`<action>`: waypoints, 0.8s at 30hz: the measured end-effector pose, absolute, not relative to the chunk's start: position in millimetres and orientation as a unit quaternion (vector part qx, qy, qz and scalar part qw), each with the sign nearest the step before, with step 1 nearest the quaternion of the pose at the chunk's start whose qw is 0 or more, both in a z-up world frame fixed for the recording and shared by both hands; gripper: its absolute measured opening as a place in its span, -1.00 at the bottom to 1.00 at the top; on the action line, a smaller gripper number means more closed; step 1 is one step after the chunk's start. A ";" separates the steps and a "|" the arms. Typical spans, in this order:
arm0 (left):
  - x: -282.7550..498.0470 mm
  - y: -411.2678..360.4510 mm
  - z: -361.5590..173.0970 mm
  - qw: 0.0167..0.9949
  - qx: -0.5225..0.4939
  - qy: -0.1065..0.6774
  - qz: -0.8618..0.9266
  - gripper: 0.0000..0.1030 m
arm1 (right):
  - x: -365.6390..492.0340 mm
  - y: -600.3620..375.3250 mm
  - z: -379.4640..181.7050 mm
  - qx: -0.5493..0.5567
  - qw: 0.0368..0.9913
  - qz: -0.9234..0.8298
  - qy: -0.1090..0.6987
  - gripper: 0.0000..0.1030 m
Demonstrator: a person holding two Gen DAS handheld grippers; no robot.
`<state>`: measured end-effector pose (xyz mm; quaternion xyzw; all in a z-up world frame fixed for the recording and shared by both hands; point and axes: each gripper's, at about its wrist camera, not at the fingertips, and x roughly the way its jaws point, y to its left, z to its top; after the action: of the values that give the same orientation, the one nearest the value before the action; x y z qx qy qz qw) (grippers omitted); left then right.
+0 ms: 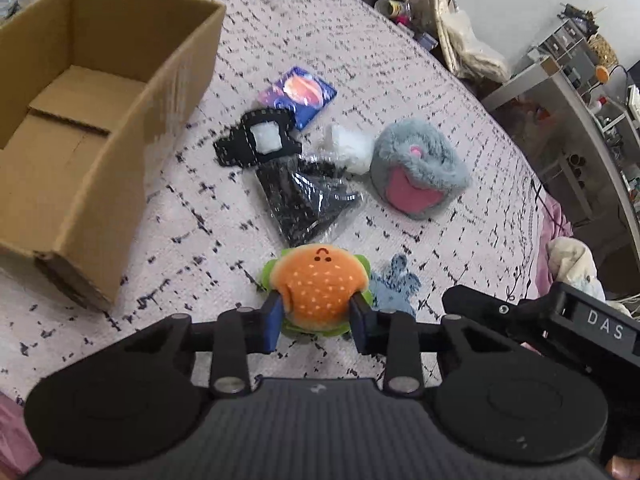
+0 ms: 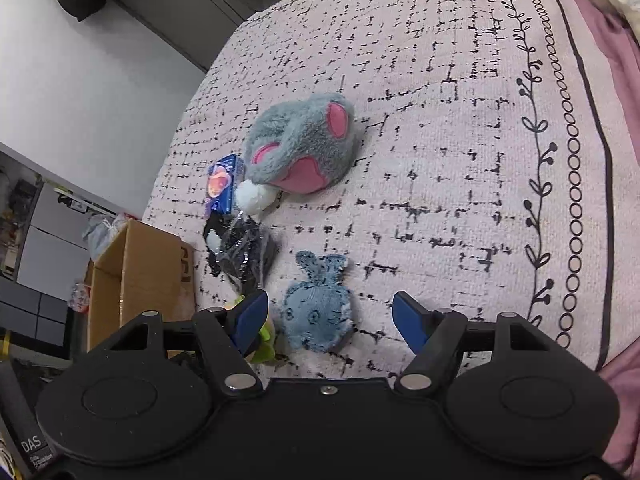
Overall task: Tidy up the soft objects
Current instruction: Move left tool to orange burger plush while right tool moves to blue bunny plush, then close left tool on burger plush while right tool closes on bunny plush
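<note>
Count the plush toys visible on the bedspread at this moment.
3: the burger plush clamped in the left gripper, the blue whale plush between the open right gripper's fingers, the grey slipper plush farther back.

Probably a home bedroom: patterned bedspread point(image 2: 460, 128), cluttered shelves point(image 1: 576, 64), and a cardboard box point(image 1: 100, 128).

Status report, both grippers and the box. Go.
Left gripper shut on burger plush. Right gripper open around blue whale plush. Cardboard box open, nothing inside, path unobstructed.

Right gripper point(image 2: 328, 318) jaws apart, blue plush point(image 2: 318, 312) between, on bedspread point(image 2: 460, 140)
</note>
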<state>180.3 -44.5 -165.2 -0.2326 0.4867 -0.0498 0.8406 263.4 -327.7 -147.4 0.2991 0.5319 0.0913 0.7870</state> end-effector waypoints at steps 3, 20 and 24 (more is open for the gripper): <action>177.2 -41.5 -160.0 0.848 -0.229 0.476 -0.047 -0.35 | 263.2 -322.2 -146.7 0.293 0.791 0.092 0.529 0.34; 162.6 -24.4 -136.3 0.865 -0.234 0.442 -0.046 -0.36 | 270.7 -301.2 -160.3 0.261 0.793 0.087 0.544 0.18; 158.2 -18.1 -130.1 0.868 -0.229 0.437 -0.045 -0.36 | 273.1 -294.5 -165.1 0.242 0.797 0.083 0.548 0.12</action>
<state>158.2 -18.1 -130.1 -0.2294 0.4373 -0.0453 0.8684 273.1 -294.5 -165.1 0.2424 0.5475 0.0831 0.7966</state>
